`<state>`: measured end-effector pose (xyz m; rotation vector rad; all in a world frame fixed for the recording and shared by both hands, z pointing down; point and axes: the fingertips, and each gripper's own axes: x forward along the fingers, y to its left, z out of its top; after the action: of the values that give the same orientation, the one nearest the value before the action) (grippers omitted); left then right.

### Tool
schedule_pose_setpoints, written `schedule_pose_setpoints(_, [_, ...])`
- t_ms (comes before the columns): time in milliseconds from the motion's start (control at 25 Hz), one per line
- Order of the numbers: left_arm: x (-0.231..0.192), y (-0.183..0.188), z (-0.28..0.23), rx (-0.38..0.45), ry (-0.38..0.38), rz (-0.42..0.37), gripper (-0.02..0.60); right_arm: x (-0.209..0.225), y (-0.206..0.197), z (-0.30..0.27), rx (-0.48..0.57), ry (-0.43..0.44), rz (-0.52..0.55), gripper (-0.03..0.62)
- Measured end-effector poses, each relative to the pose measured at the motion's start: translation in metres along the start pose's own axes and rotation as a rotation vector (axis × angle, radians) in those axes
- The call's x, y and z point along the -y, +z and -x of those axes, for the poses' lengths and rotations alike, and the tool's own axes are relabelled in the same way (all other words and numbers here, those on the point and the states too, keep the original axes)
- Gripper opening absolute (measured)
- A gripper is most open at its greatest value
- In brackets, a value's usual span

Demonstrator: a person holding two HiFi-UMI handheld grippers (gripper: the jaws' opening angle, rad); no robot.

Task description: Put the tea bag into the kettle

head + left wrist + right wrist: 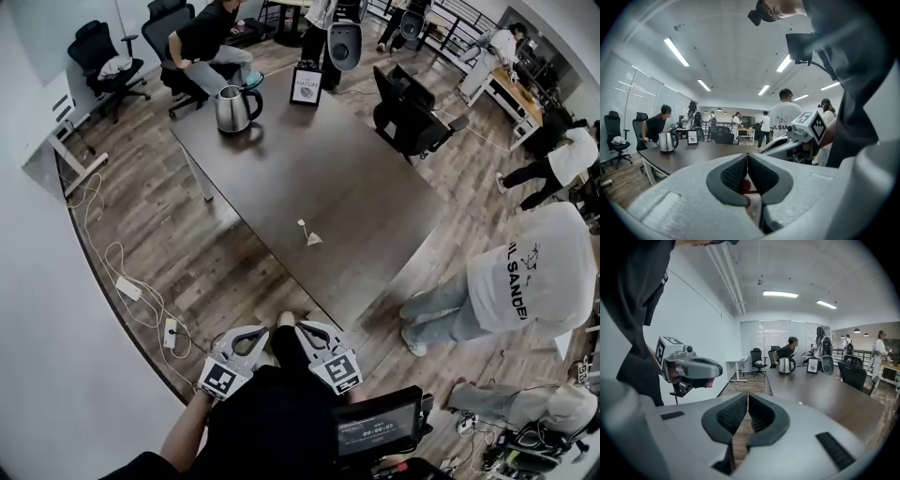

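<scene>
A steel kettle (236, 108) stands at the far end of the dark table (319, 169); it also shows as the kettle (668, 141) in the left gripper view and the kettle (786, 364) in the right gripper view. A small white tea bag (311, 237) lies on the tabletop toward the near corner, and is a pale speck, the tea bag (801, 403), in the right gripper view. My left gripper (260, 332) and right gripper (302, 329) are held side by side close to my body, short of the table's near corner. Both are shut with nothing between the jaws.
A framed sign card (307, 84) stands near the kettle. A black office chair (408, 112) sits at the table's right side. A person in a white shirt (516, 281) stands to the right, another sits behind the kettle (206, 42). Cables (131, 286) trail on the floor at left.
</scene>
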<state>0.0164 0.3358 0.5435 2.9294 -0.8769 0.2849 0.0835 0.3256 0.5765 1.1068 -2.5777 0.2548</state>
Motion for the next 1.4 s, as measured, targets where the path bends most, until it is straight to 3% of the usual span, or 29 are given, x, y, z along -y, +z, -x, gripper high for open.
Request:
schedule_pose_setpoints(280, [-0.032,0.018,-0.044,-0.049,0.04,-0.04,0.003,0.056,0.006,-0.036,0.023,0.043,0.026,0.006])
schedule_pose_setpoints(600, [-0.068,0.027,-0.091,-0.089,0.119,-0.142,0.003,0.132,-0.02,-0.056,0.012,0.056,0.009,0.006])
schedule_pose_setpoints(760, [-0.083,0.022,-0.097,-0.098,0.152,-0.051,0.003,0.159,-0.036,-0.049,-0.004,0.027,-0.026,0.006])
schedule_pose_setpoints(960, [-0.089,0.015,-0.122,-0.096,0.126,-0.037,0.004,0.189,-0.056,-0.044,-0.032,-0.022,-0.041,0.006])
schedule_pose_setpoints(1240, [-0.08,0.017,-0.168,-0.066,-0.006,-0.06,0.004,0.216,-0.069,-0.025,-0.076,-0.113,-0.057,0.006])
schedule_pose_setpoints(1400, [-0.082,0.019,-0.18,-0.051,-0.033,-0.07,0.003,0.227,-0.086,-0.028,-0.109,-0.139,-0.05,0.006])
